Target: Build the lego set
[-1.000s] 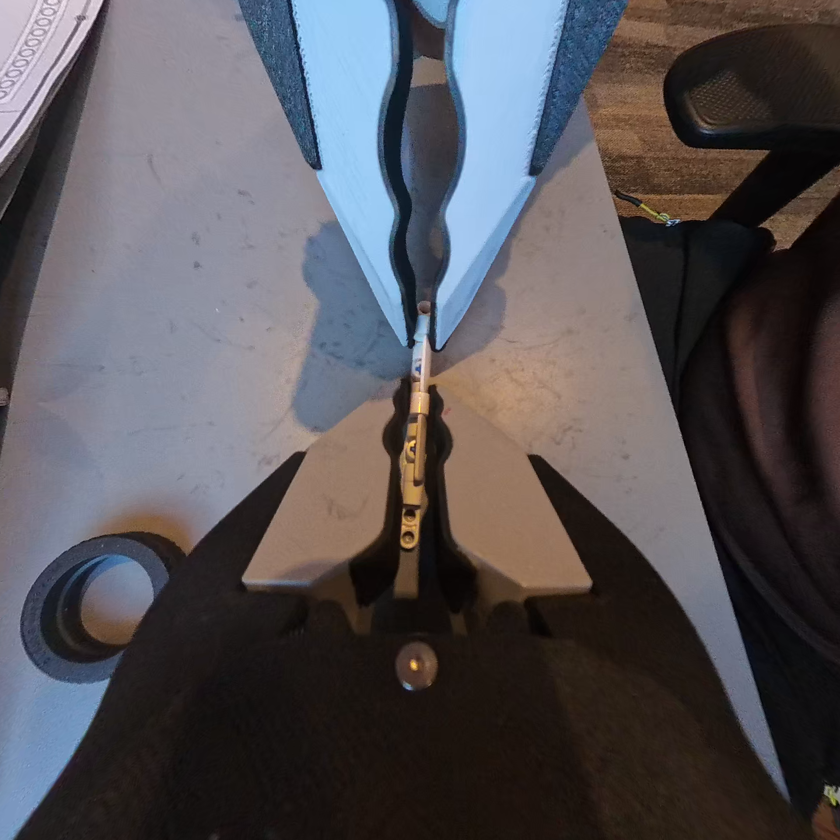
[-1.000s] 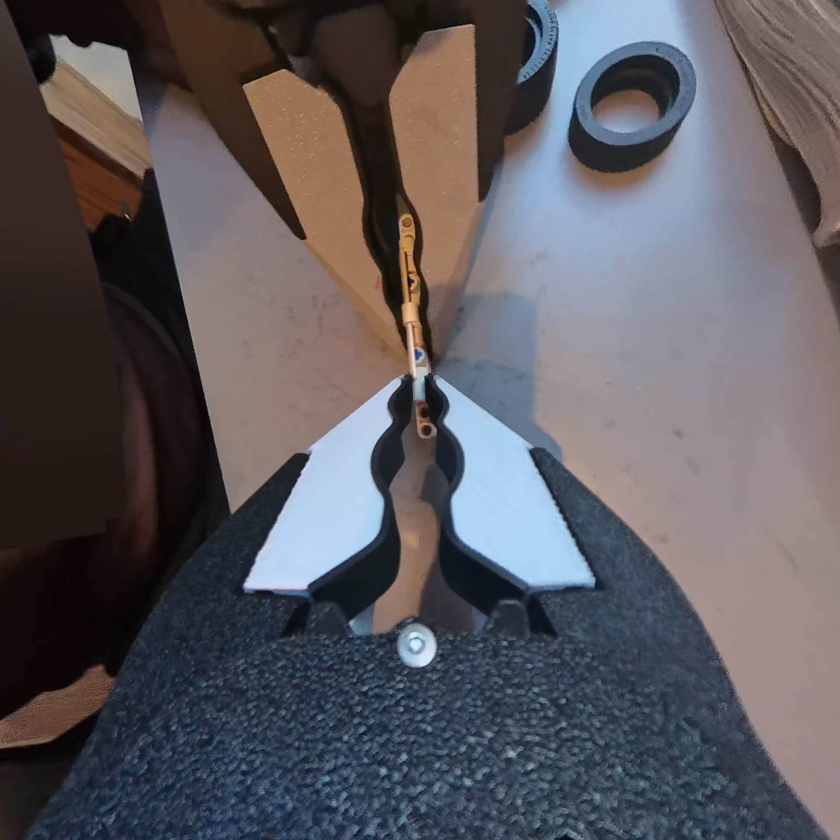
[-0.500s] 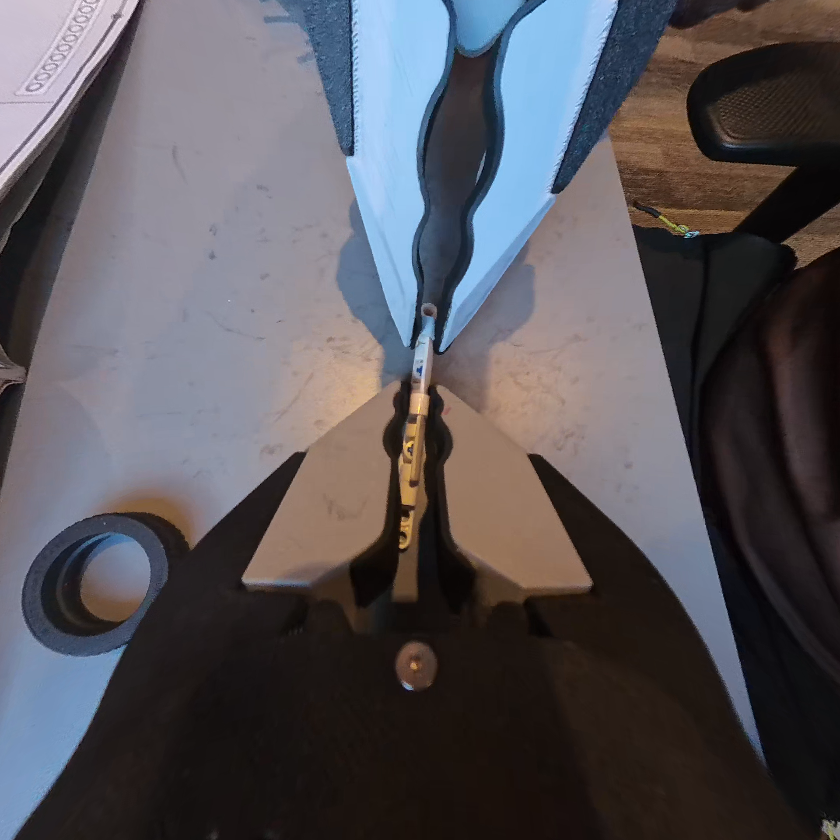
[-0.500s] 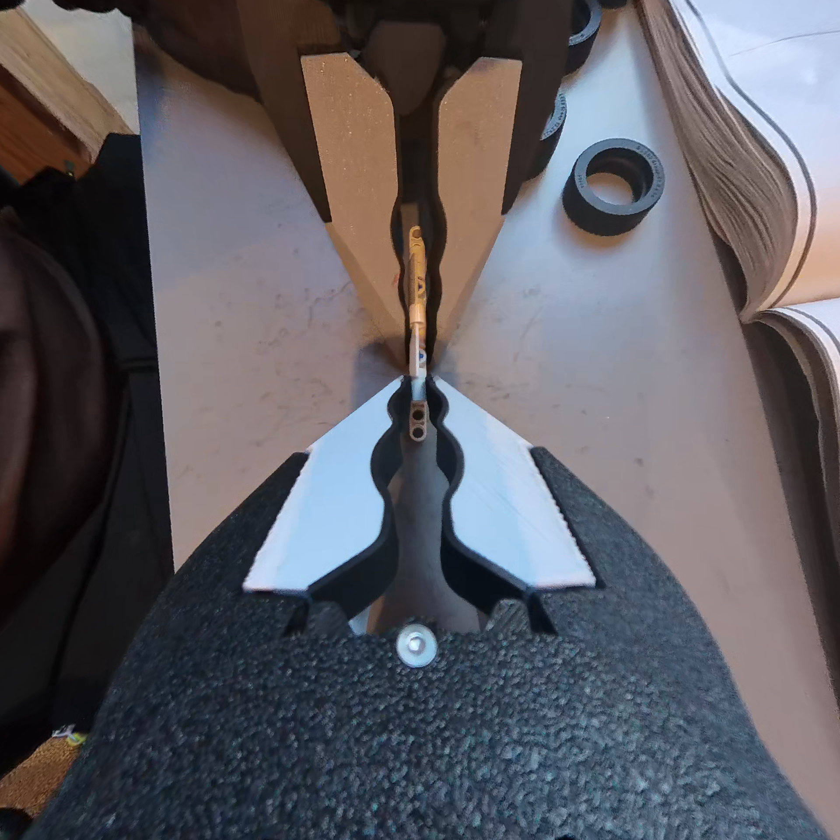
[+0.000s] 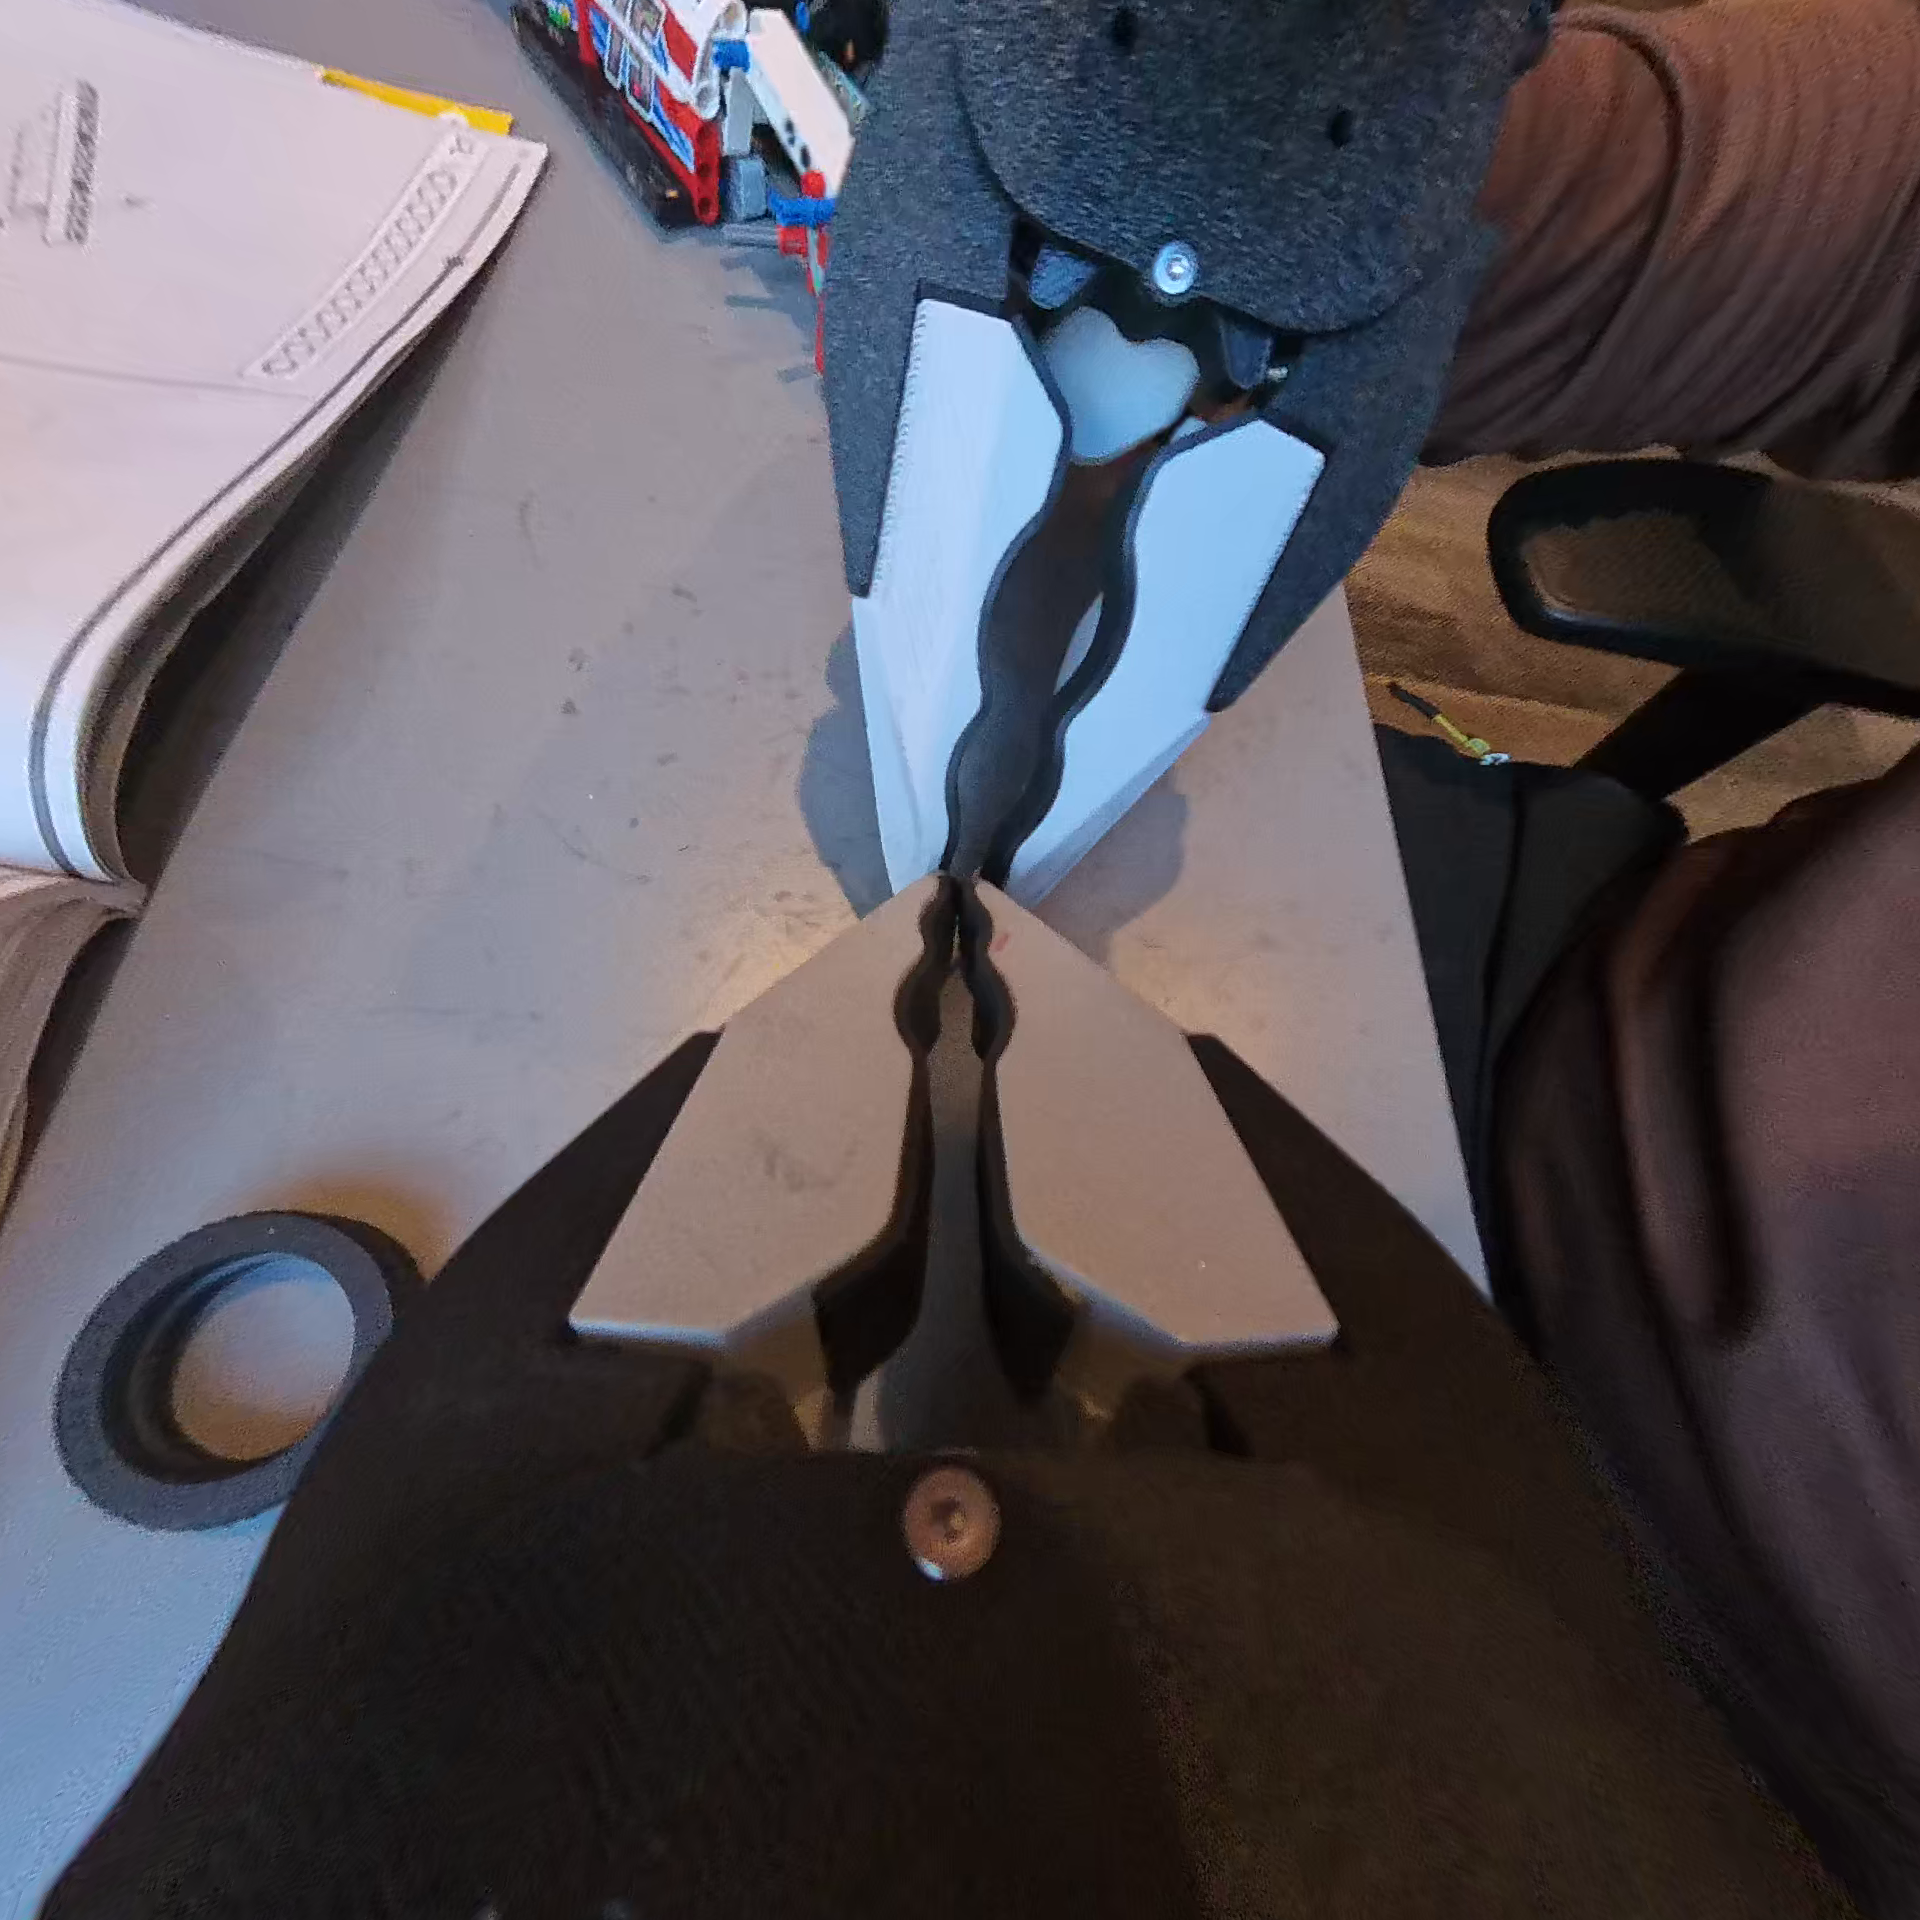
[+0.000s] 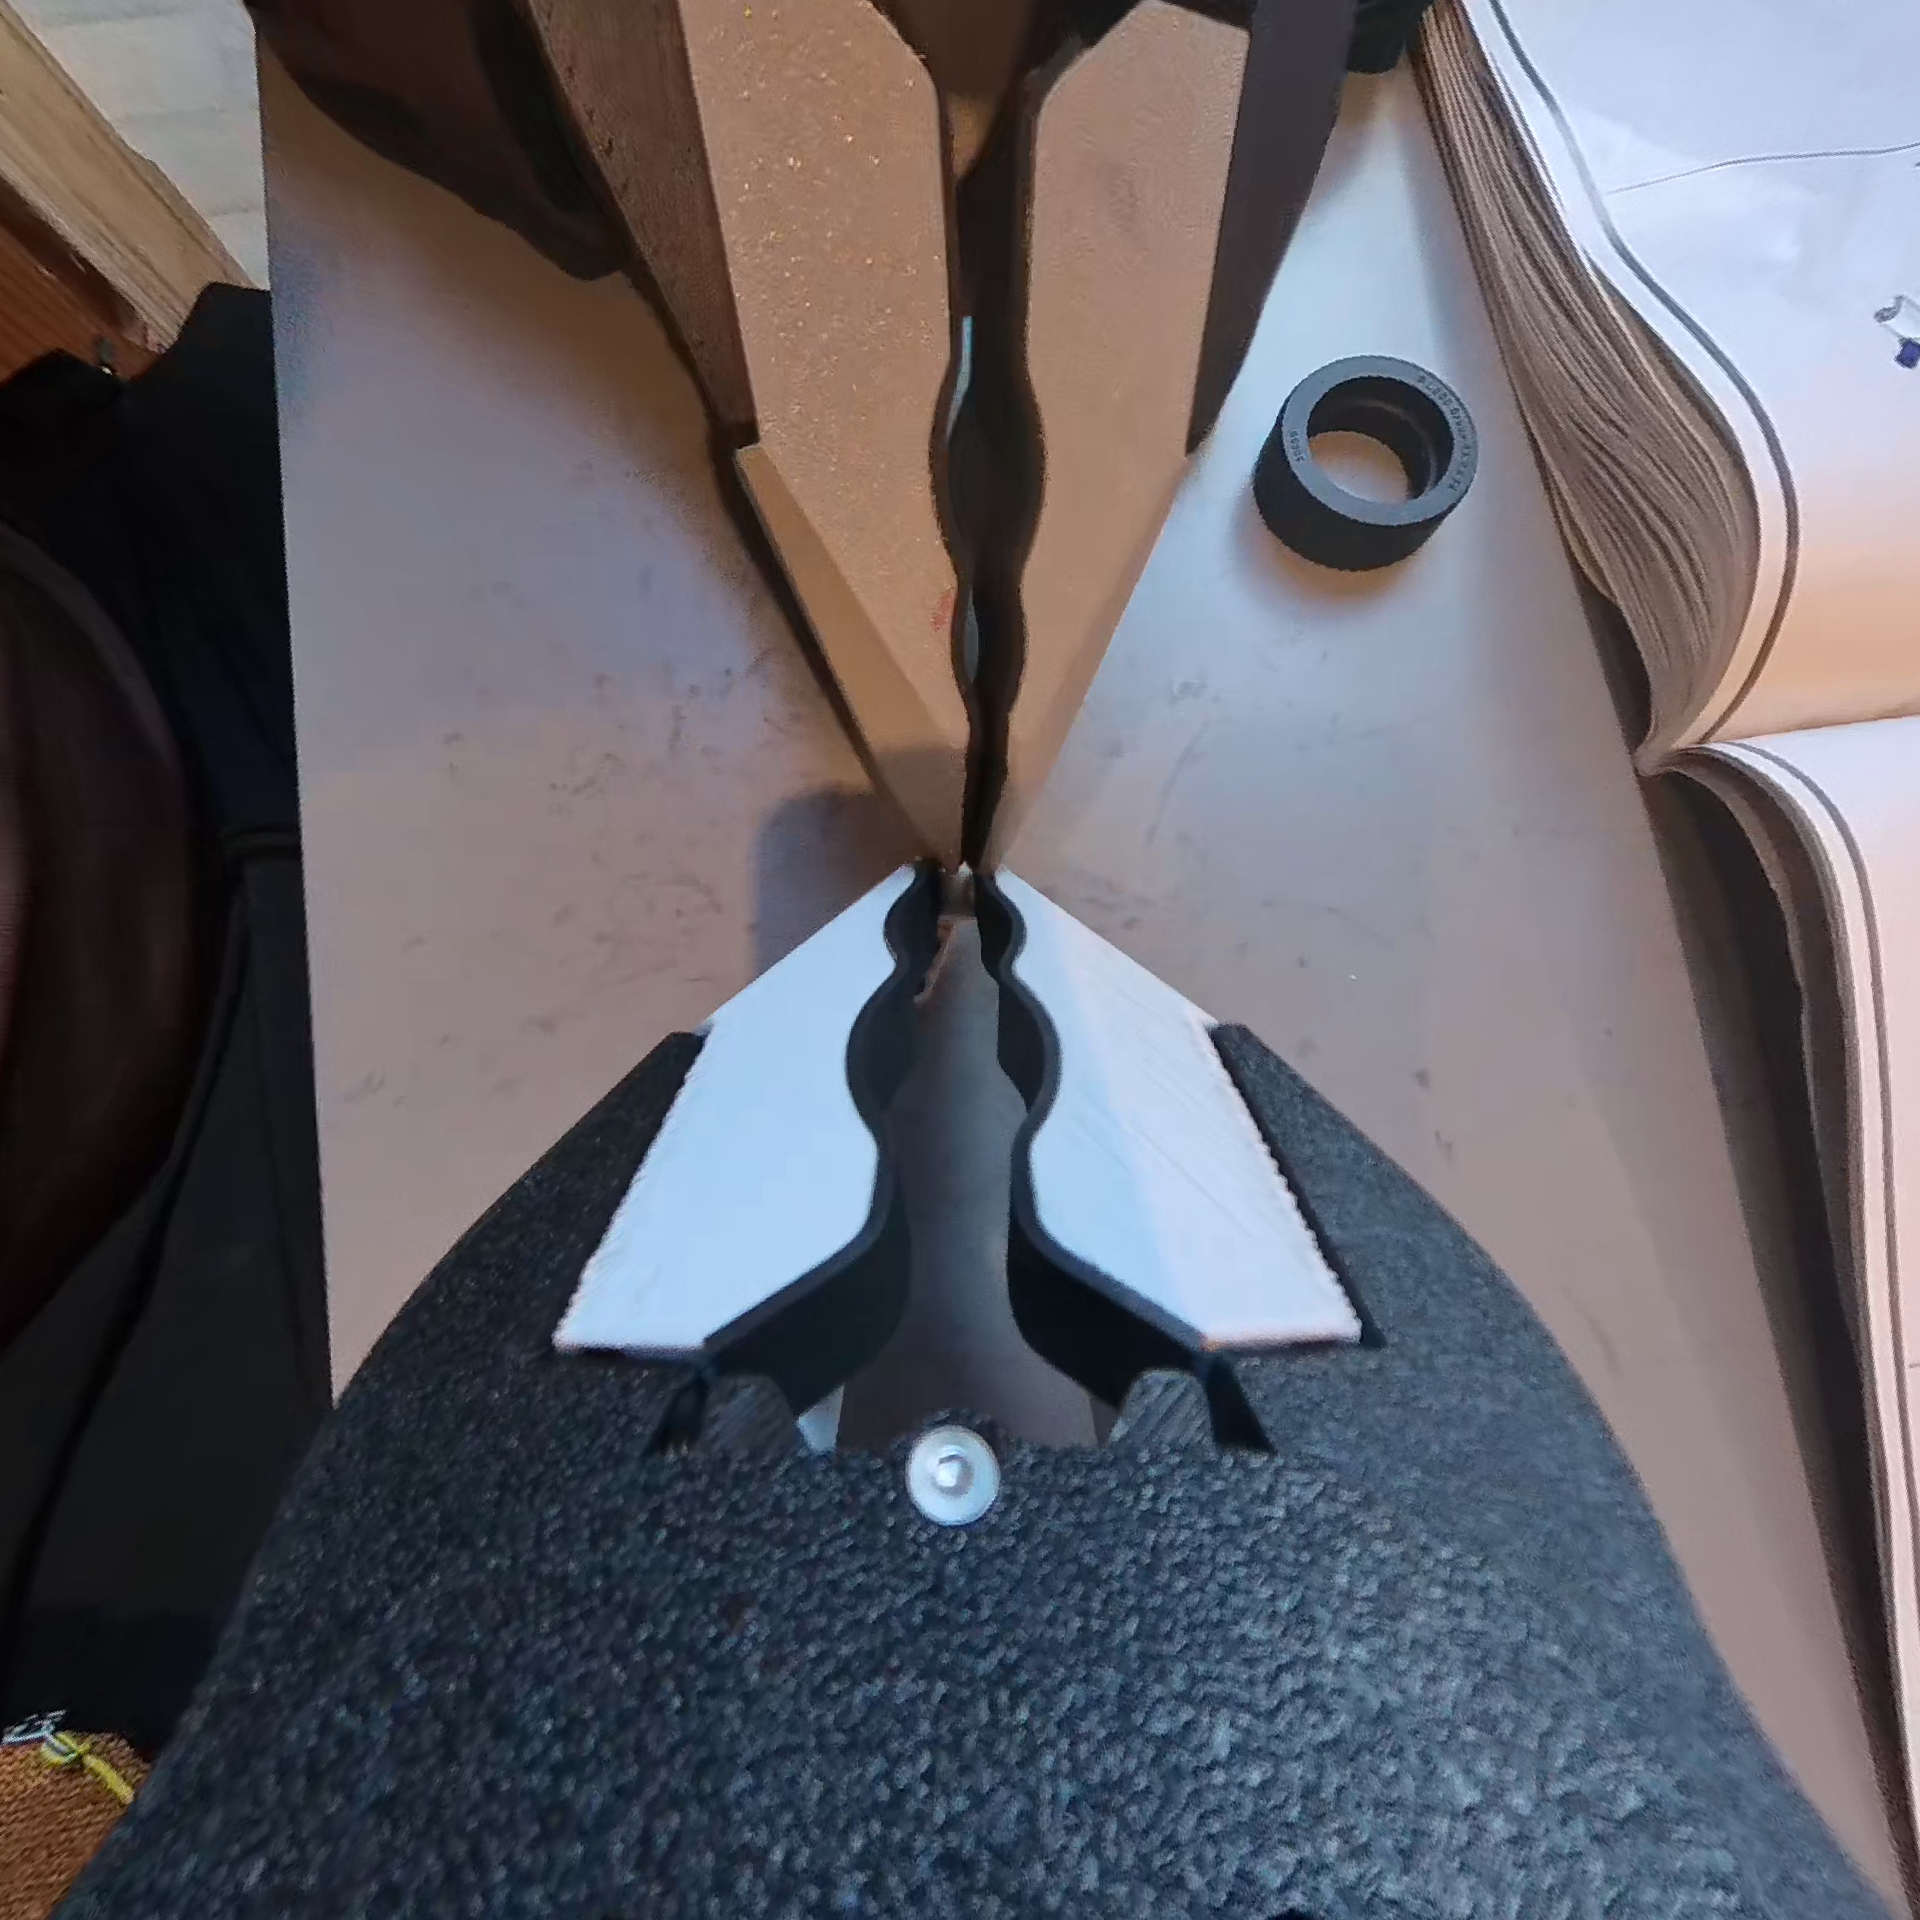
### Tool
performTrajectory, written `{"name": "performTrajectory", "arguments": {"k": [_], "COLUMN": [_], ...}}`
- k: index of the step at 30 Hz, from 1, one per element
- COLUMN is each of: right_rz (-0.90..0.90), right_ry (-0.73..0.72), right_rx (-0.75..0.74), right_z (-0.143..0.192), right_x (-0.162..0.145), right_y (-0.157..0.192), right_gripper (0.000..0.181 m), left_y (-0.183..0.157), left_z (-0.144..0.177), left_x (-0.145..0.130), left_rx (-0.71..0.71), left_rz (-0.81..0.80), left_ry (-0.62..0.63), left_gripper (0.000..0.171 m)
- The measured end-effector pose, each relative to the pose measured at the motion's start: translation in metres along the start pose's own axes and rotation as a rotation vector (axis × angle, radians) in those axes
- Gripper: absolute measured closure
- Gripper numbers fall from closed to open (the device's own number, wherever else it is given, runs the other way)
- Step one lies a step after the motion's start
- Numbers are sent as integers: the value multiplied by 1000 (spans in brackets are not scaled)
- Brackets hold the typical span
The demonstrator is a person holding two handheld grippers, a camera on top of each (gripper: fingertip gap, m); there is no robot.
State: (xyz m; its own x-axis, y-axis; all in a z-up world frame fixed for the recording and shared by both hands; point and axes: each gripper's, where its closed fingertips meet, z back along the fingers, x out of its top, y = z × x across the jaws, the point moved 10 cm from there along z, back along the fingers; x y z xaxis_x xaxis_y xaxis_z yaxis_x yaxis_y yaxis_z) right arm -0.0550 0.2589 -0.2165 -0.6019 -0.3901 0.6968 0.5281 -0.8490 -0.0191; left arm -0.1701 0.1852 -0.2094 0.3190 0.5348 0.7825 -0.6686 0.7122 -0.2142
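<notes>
Gripping a thin lego rod (image 6: 940, 935), barely showing, in the nearly closed right gripper (image 6: 951, 883); pressing tip to tip against the closed left gripper (image 5: 958, 904), contents hidden, above the tabletop (image 6: 1351, 935). Risking bending or flicking the rod away by pushing off-line.

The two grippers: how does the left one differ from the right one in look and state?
The left gripper has grey fingers; the right gripper has white fingers. The left gripper's tips meet, with nothing visible between them; the right gripper's tips pinch a small pale part. Both have black bodies and hover tip to tip over the table.
</notes>
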Motion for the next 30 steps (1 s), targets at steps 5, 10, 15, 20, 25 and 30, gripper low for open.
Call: {"name": "performTrajectory", "arguments": {"k": [5, 10, 15, 20, 25, 30], "right_rz": [-17, -86, -66, -72, -95, -132], "right_ry": [14, -1, -22, -40, -58, -91], "right_rx": [-9, -20, -68, -75, -85, -89], "right_z": [-1, -5, -5, -4, -2, 5], "right_x": [1, -1, -2, -8, -9, -11], "right_y": [1, 3, 6, 11, 13, 10], "right_gripper": [172, 173, 173, 169, 172, 179], "left_y": [5, -1, -4, -4, -5, -4], "left_z": [-1, -1, -2, -2, -3, 0], "left_x": [0, 1, 2, 2, 2, 0], "left_rx": [-52, 16, 39, 33, 38, 48], "left_rz": [92, -74, -142, -140, -147, -122], "left_ry": [21, 91, 111, 106, 110, 58], "left_gripper": [171, 171, 171, 171, 171, 171]}}
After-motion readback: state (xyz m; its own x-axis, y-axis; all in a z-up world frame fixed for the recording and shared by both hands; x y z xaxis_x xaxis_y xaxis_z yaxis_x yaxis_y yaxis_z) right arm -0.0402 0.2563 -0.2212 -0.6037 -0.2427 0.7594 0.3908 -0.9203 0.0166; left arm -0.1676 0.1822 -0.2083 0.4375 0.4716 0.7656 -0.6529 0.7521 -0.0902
